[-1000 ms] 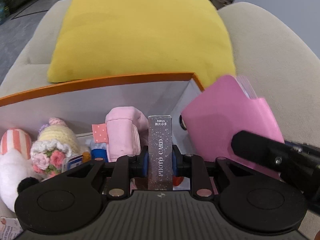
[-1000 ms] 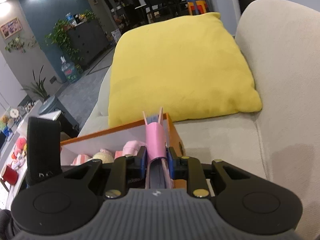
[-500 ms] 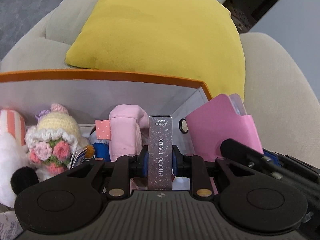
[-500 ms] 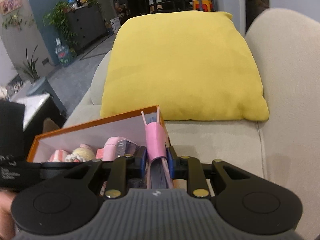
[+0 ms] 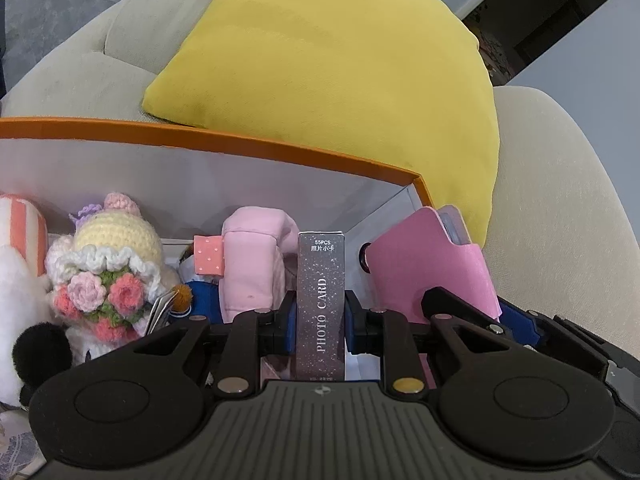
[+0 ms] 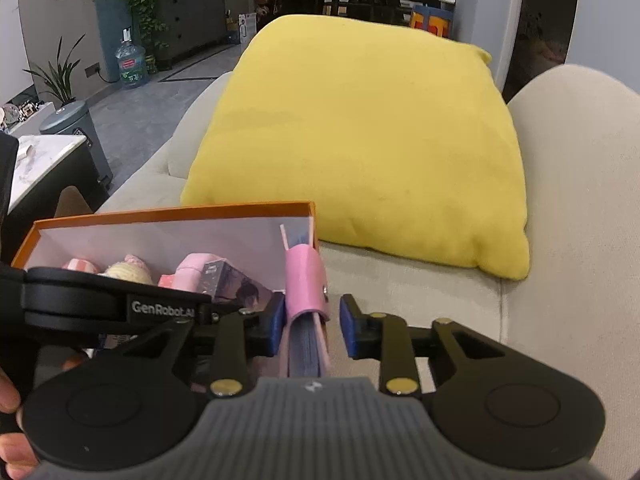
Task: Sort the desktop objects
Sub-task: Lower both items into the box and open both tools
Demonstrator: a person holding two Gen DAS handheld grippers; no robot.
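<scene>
An orange-rimmed box [image 5: 224, 142] with white walls lies on a beige sofa and holds several plush toys. My left gripper [image 5: 320, 320] is shut on a grey glittery photo card box [image 5: 321, 300], held upright over the orange-rimmed box. My right gripper [image 6: 310, 328] has its jaws opening around a pink card holder [image 6: 305, 280] at the orange-rimmed box's [image 6: 172, 211] right end. The right pad stands clear of the holder; the left pad is beside it. The pink card holder [image 5: 424, 264] leans in the box's right corner. The photo card box [image 6: 232, 286] shows beyond the left gripper's body.
A large yellow cushion [image 6: 360, 140] rests on the sofa [image 6: 572, 240] behind the box. Inside the box are a crocheted doll with flowers [image 5: 112, 264], a pink plush [image 5: 252, 264] and a white plush [image 5: 16, 300]. A hand [image 6: 8, 424] shows at the lower left.
The right gripper's jaws have spread apart from the pink card holder, which now sits lower in the box's corner. Both grippers have rolled and shifted across the box.
</scene>
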